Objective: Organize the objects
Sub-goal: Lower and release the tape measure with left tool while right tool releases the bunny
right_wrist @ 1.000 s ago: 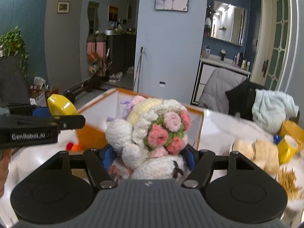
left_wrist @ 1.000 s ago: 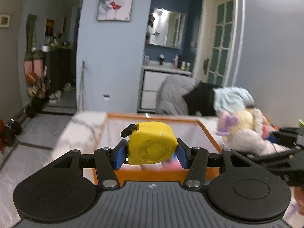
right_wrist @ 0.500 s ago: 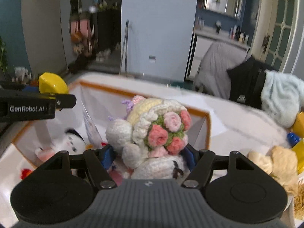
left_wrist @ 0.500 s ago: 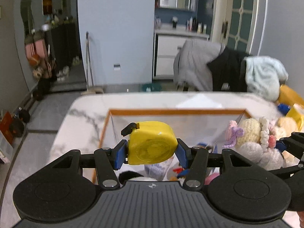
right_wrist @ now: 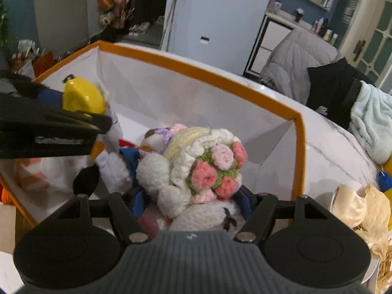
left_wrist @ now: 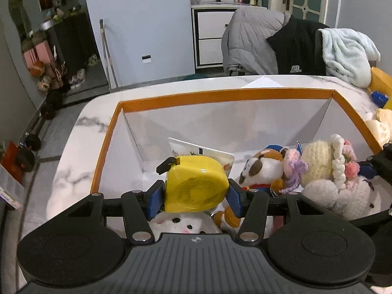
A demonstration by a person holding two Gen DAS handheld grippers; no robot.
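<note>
I hold both loads over the orange-rimmed box (left_wrist: 227, 95). Left tongs (left_wrist: 194, 193) are clamped on the yellow tape measure (left_wrist: 196, 186); right tongs (right_wrist: 193, 203) are clamped on the crocheted doll (right_wrist: 196, 166). Plush toys (left_wrist: 262, 169) lie inside at 2 o'clock. Both releases remain; items at 3 o'clock on the counter (left_wrist: 78, 144) still look unsorted.

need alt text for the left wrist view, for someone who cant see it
The left gripper holds a yellow tape measure between its fingers over an orange-rimmed storage box holding plush toys. At the right, the right gripper holds a crocheted doll over the same box, which sits on a white marble table.
</note>
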